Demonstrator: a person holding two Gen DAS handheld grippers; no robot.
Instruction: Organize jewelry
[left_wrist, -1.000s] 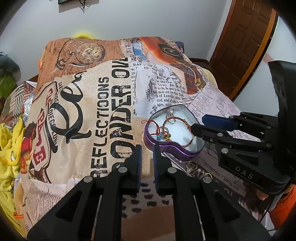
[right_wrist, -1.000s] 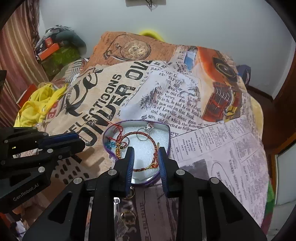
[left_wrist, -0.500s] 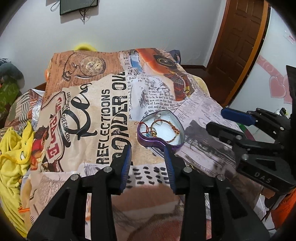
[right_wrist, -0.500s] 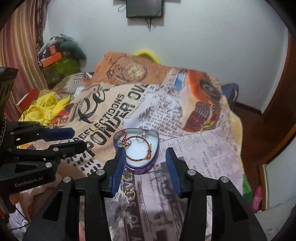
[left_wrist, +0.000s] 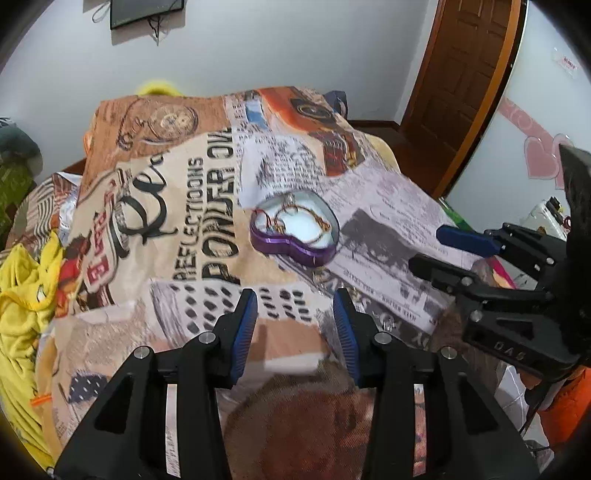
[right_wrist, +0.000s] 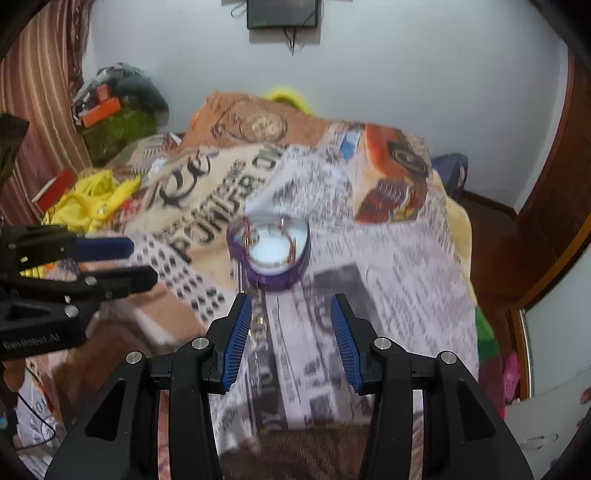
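Note:
A purple heart-shaped tin (left_wrist: 295, 236) with a white lining sits on the printed bedspread (left_wrist: 192, 206). A red-and-gold bracelet (left_wrist: 314, 218) and other small jewelry lie inside it. The tin also shows, blurred, in the right wrist view (right_wrist: 269, 251). Small gold rings (right_wrist: 258, 328) lie on the cloth just in front of the tin. My left gripper (left_wrist: 295, 314) is open and empty, held back from the tin. My right gripper (right_wrist: 291, 321) is open and empty, above the cloth near the rings; it shows at the right of the left wrist view (left_wrist: 443, 251).
Yellow clothing (left_wrist: 26, 295) is heaped at the bed's left edge. A wooden door (left_wrist: 461, 85) stands at the back right. Clutter (right_wrist: 114, 110) is piled by a striped curtain at the far left. The bed drops off at its right edge.
Both grippers have opened wide and pulled back and up from the tin. The bracelet that was between the right fingers now lies in the tin.

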